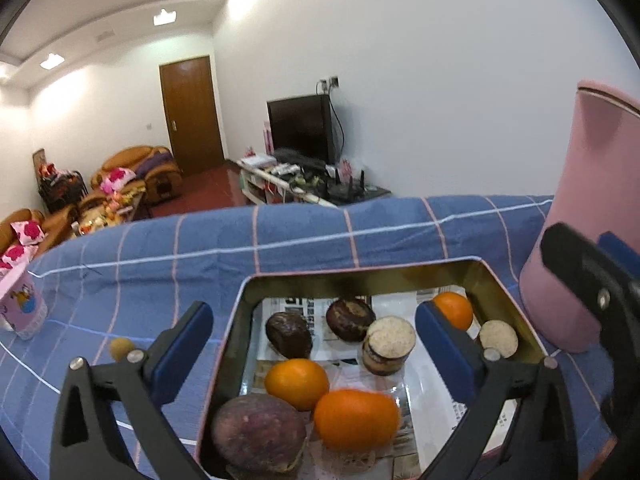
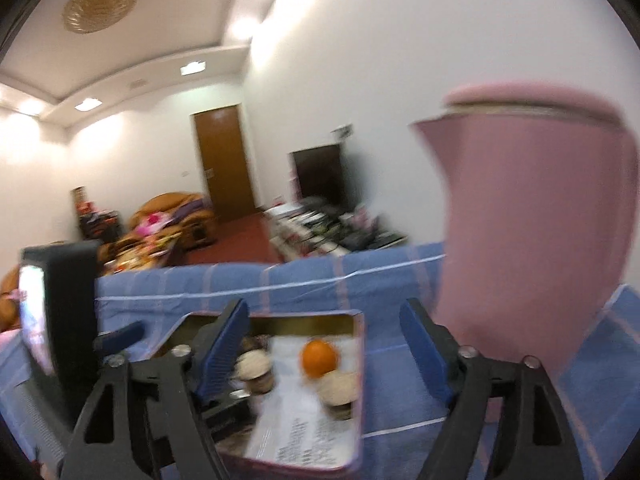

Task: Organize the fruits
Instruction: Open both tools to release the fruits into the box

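Both tongs are standing wide with nothing between their pads. The left gripper [image 1: 314, 344] is hovering over the tin tray [image 1: 508, 292], which is sitting on the blue checked cloth [image 1: 304, 240]. The fruits are lying inside the tray on newspaper: a large orange [image 1: 356, 420] at about 6 o'clock touching a second orange [image 1: 297, 384] and a purplish fruit [image 1: 258, 432], a third orange [image 1: 454, 310] at 2 o'clock, and two dark fruits [image 1: 289, 334] near 12. Two cork-topped jars [image 1: 390, 344] are sharing the space.

The right gripper [image 2: 324, 348] is hanging at the tray's 3 o'clock side, just beside the tall pink jug [image 2: 536, 232]; its view is blurring, so I judge it is moving, and a careless swing could be knocking the jug over. A small round fruit [image 1: 122, 348] is lying loose on the cloth at 9 o'clock and could be rolling off the edge.

The newspaper print is too small to read; the pink cup [image 1: 22, 308] is showing a cartoon duck.
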A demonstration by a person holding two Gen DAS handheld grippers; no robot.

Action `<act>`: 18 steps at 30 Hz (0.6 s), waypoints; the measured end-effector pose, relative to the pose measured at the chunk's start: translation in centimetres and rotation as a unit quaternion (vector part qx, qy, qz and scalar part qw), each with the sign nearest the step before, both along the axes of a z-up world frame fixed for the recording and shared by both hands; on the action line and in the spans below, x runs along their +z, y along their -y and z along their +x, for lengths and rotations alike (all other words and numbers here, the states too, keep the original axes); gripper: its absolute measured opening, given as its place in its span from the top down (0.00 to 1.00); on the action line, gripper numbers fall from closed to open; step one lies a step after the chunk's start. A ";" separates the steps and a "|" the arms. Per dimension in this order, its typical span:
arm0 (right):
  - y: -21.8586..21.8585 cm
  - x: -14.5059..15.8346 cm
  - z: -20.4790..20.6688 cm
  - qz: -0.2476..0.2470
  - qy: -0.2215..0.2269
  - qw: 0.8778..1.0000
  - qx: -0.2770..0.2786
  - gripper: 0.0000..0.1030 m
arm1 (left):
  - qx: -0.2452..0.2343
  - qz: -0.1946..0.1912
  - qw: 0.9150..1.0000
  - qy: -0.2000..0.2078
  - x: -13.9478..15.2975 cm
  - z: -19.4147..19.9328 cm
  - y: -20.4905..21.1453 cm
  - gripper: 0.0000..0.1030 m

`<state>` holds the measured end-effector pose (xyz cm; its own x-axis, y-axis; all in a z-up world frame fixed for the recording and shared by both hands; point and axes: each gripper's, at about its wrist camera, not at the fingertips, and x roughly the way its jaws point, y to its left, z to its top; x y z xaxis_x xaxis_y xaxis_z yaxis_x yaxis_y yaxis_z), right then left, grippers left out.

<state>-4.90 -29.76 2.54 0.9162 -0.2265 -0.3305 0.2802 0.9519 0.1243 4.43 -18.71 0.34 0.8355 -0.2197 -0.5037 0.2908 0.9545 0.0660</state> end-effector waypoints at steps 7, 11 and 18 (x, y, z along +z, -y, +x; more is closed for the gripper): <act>0.3 0.2 -1.1 -0.014 0.038 0.999 -0.030 0.15 | 0.017 -0.001 1.000 0.017 0.2 -0.8 -0.9 0.00; -0.6 0.3 -1.5 -0.043 0.047 0.998 -0.024 0.15 | 0.020 -0.005 0.999 0.025 0.2 -1.6 -1.4 0.00; -0.6 -0.1 -1.8 -0.039 0.037 0.998 -0.021 0.15 | 0.026 -0.004 0.999 0.033 0.3 -2.8 -2.5 0.00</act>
<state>-6.67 -29.17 2.45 0.9267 -0.2866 -0.2429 0.3120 0.9473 0.0726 1.67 -16.23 0.64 0.8771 -0.1777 -0.4463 0.2352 0.9689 0.0764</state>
